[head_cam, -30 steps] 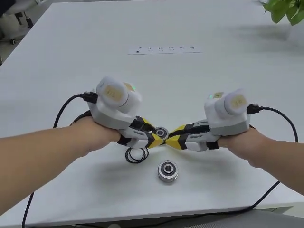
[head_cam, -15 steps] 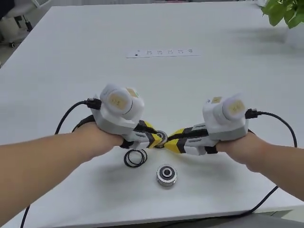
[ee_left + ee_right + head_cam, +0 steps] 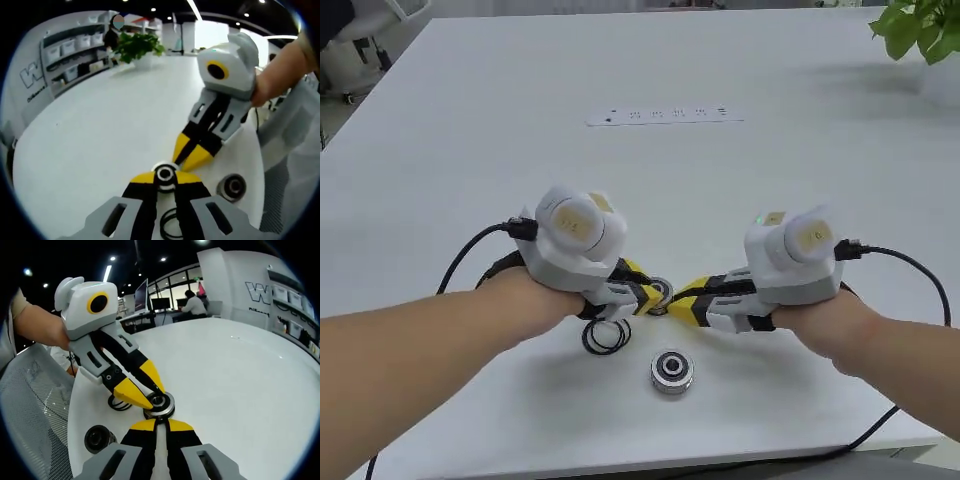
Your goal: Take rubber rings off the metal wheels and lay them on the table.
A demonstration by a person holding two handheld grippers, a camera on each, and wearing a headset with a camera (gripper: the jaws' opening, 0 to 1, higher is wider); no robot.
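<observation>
Head view: my left gripper (image 3: pixel 646 293) clamps a shiny round steel wheel (image 3: pixel 660 291). My right gripper (image 3: pixel 679 297) meets the wheel from the opposite side. Thin black rubber rings (image 3: pixel 606 335) and a second wheel (image 3: pixel 672 369) lie nearer me than it.

Left gripper view: the wheel sits between my yellow tips.

Right gripper view: my jaws are pressed narrow, tips at the wheel's rim.

White surface (image 3: pixel 470 120), matte and broad. Near edge, my side: loose black rubber rings (image 3: pixel 606 336) lying flat and overlapping in one small heap. Just right of them, not touching, I note one metal wheel (image 3: pixel 672 369) flat on its face, dark centre up. A black cable (image 3: pixel 470 250) loops across on my left; a second cable (image 3: pixel 910 265) trails off the near edge on my right. Farther out, centre: a white socket strip (image 3: pixel 663 116) lying flat. Far right corner: a potted plant (image 3: pixel 915 25)
</observation>
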